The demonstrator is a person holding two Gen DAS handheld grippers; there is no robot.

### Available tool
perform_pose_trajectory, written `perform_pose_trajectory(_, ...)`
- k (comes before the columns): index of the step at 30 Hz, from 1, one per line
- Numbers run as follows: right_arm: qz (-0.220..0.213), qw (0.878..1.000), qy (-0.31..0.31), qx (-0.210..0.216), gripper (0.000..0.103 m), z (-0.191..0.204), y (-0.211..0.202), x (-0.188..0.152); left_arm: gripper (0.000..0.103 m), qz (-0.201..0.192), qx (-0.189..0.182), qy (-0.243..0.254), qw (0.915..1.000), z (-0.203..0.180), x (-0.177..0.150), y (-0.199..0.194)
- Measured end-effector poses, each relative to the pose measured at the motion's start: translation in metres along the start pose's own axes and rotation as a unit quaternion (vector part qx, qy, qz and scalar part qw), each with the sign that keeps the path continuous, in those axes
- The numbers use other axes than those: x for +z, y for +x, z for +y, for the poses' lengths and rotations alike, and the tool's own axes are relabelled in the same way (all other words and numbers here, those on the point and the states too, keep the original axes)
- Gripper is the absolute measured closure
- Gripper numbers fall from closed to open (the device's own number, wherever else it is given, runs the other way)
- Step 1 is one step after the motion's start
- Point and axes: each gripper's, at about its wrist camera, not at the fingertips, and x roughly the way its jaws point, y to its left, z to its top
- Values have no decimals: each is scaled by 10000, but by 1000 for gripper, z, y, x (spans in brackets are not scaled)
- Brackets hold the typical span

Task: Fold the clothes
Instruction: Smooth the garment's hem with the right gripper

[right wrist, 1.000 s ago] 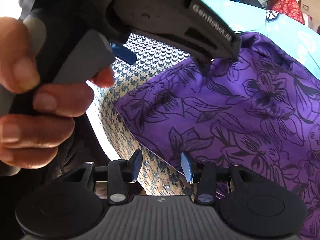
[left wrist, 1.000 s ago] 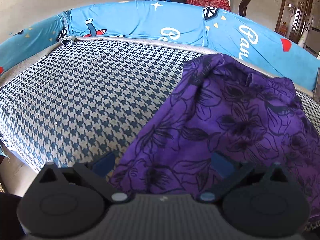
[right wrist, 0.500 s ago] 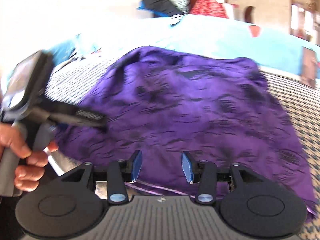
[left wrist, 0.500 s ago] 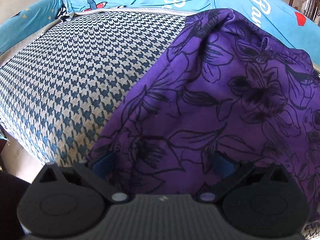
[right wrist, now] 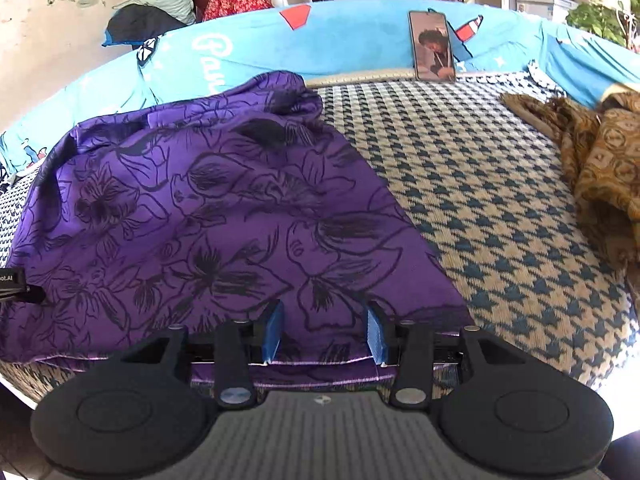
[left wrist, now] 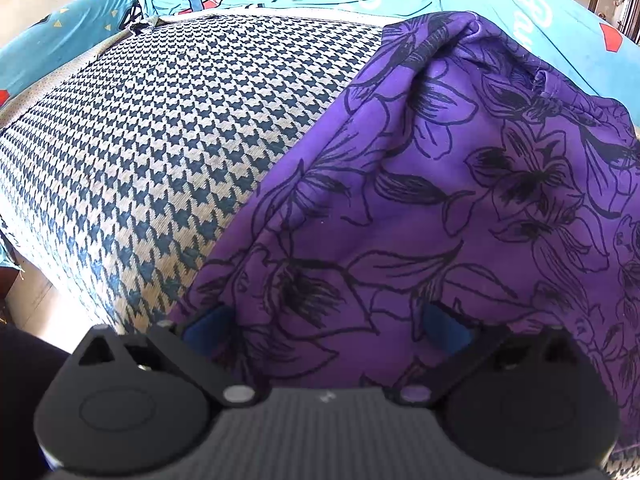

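The right claw [right wrist: 324,334] is swinging round to the purple dress [right wrist: 224,216] hem — both claws [left wrist: 326,322] gaping, gripping nothing.

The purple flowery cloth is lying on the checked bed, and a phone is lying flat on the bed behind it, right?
Not quite. The purple flowery cloth does lie on the checked bed, but the phone is not flat. It stands upright, leaning against the blue printed sheet at the back of the bed. The right wrist view shows it.
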Motion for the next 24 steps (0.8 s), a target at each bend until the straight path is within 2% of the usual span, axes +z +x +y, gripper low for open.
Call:
perform_pose_trajectory(3,40,9999,-128,39,49,6,-1,-5,0,9,6,-11,10000,0,-2,0)
perform_pose_trajectory(6,63,9994,-333,-46,48,14,-4,-11,0,44,-11,-30,10000,2,-4,-1)
perform_pose_trajectory(9,97,9996,-283,-8,48,14,-8,-14,0,78,-28,-60,9999,2,-10,-3)
perform_pose_trajectory(15,109,9995,-56,298,48,14,-20,-22,0,54,-9,-20,10000,3,-18,-10)
perform_pose_trajectory(20,-113,9986,-234,463,48,27,-24,-20,0,-15,-17,3,10000,2,-18,-12)
perform_pose_trajectory(24,-95,9966,-459,676,48,40,-18,-11,0,-108,1,38,9999,2,-20,-13)
